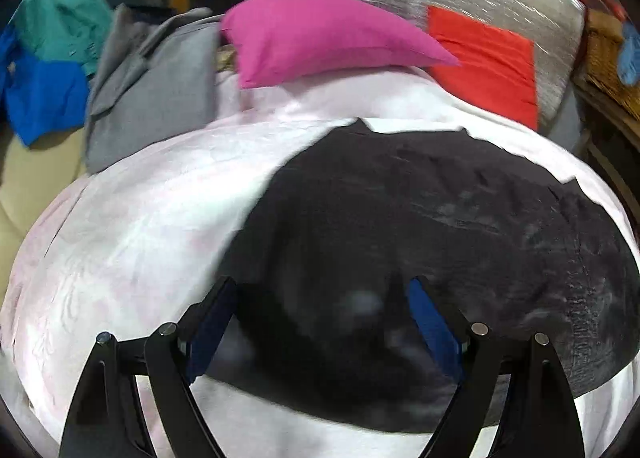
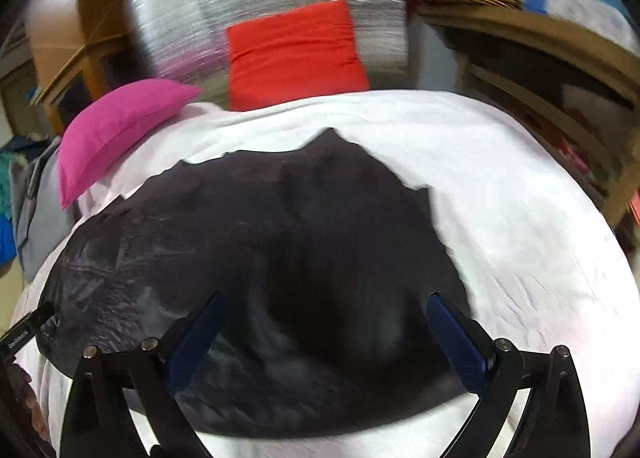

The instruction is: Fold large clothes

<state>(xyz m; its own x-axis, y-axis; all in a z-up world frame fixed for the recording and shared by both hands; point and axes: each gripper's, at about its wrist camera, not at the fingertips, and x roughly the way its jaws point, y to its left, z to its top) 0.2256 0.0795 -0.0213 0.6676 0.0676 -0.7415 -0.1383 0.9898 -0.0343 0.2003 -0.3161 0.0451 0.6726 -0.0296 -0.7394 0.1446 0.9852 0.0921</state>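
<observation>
A bed covered by a pale white-pink sheet (image 1: 132, 218) carries everything here. Directly ahead of the left claw (image 1: 322, 286), under and beyond its spread blue pads, 1 dark garment (image 1: 420, 218) lies spread flat on the sheet; in the right wrist view it also lies ahead of the right claw (image 2: 324, 302). Farther ahead and slightly left of the left claw, 1 magenta pillow (image 1: 320, 42) rests on the sheet's far edge. Far ahead and to the left, 1 grey garment (image 1: 148, 90) lies crumpled on the bed's edge, beside the pillow.
</observation>
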